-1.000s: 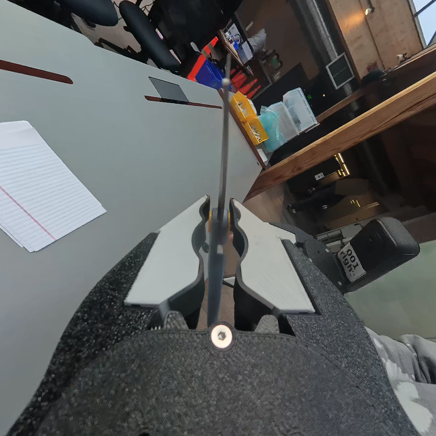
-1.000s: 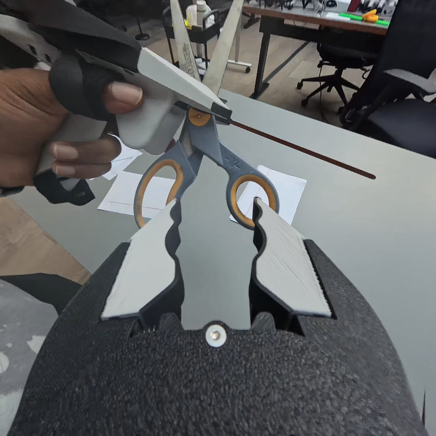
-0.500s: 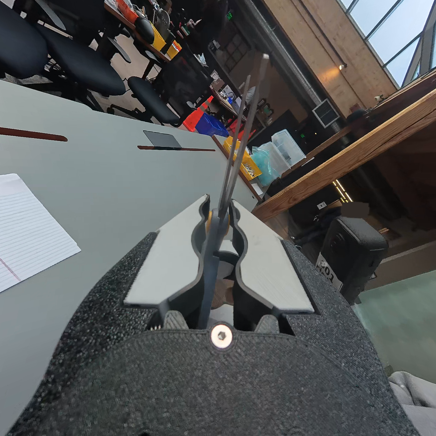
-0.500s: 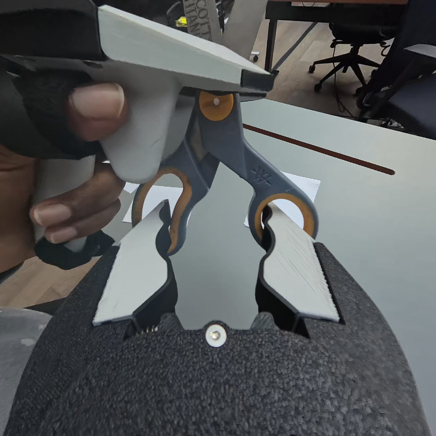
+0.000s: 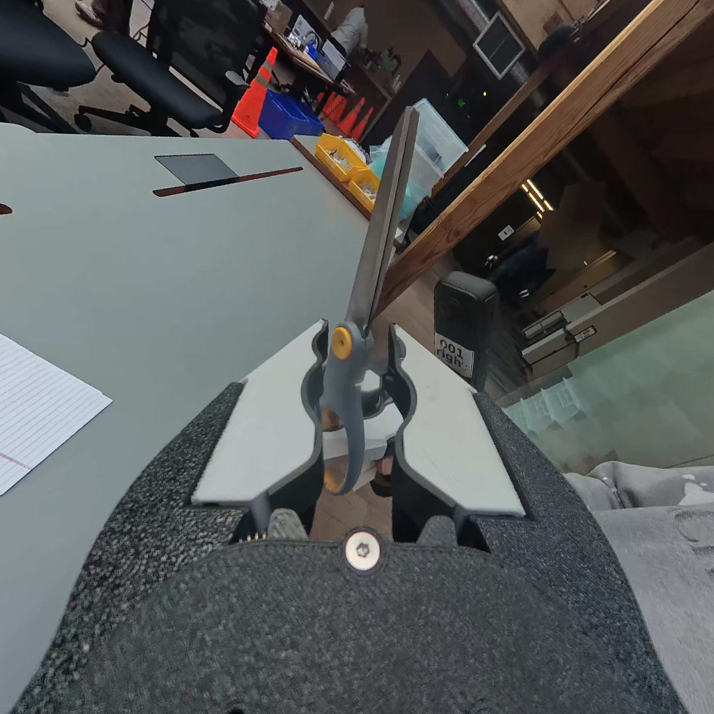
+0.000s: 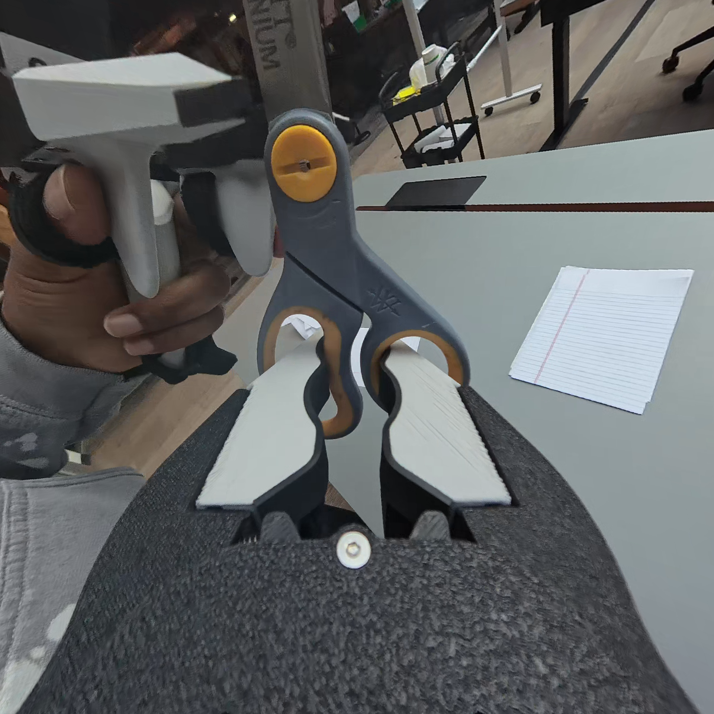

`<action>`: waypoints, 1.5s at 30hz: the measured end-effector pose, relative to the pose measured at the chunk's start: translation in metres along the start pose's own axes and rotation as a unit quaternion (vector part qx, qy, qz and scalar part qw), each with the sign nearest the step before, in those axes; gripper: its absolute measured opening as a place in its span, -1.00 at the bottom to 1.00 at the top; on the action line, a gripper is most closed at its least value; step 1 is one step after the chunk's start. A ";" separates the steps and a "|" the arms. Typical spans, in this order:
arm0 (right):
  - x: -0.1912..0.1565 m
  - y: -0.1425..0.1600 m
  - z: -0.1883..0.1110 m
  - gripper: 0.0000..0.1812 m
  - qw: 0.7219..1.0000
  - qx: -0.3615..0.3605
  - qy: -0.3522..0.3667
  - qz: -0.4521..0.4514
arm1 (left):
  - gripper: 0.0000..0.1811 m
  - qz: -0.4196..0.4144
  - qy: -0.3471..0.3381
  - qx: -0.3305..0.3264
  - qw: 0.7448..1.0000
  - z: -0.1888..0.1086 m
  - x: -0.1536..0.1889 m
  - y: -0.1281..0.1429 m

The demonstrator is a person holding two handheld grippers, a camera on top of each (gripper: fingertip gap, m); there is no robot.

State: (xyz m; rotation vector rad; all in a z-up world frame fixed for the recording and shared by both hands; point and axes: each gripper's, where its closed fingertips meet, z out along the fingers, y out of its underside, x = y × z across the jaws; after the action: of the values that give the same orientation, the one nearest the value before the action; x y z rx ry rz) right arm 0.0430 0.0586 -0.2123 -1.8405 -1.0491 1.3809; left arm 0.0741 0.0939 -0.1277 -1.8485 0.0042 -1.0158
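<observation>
Grey scissors with orange trim [image 6: 309, 232] stand upright above the grey table [image 6: 541, 232], blades closed and pointing up [image 5: 386, 216]. My right gripper [image 6: 349, 345] has one finger through each handle loop and is shut on the handles. My left gripper [image 5: 357, 324] is open around the scissors' pivot, with a gap on the right side. In the right wrist view its grey finger [image 6: 116, 92] and the hand holding it [image 6: 96, 309] are just left of the scissors. The right gripper's black camera body [image 5: 463, 320] shows behind the scissors.
A stack of lined paper [image 6: 602, 336] lies on the table to the right and also shows in the left wrist view [image 5: 34, 405]. A dark plate [image 6: 436, 189] sits by a slot in the table. Office chairs [image 5: 154, 77], an orange cone [image 5: 255, 100], yellow bins [image 5: 340, 154] and a black cart [image 6: 429, 96] stand beyond the table.
My right fingers went into the handle loops and closed, shutting the blades. My left gripper, earlier clamped at the pivot, has opened.
</observation>
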 end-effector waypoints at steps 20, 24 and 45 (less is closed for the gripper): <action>0.046 -0.015 -0.002 -0.51 0.938 -0.034 0.257 -0.228 | -0.78 -0.111 -0.018 -0.016 0.994 0.011 -0.012 0.016; 0.034 -0.025 0.001 -0.71 0.955 0.027 0.204 -0.212 | -0.76 -0.086 -0.009 -0.016 0.996 0.008 -0.004 0.010; -0.074 -0.130 -0.005 0.05 0.967 0.155 -0.181 -0.086 | -0.21 -0.053 -0.201 0.058 0.976 -0.209 -0.161 0.039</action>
State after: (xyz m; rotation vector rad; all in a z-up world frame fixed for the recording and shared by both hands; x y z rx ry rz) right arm 0.0061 0.0602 -0.0670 -1.2702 -1.0670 1.7036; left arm -0.1481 -0.0156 -0.2257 -1.9307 -0.3919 -0.6814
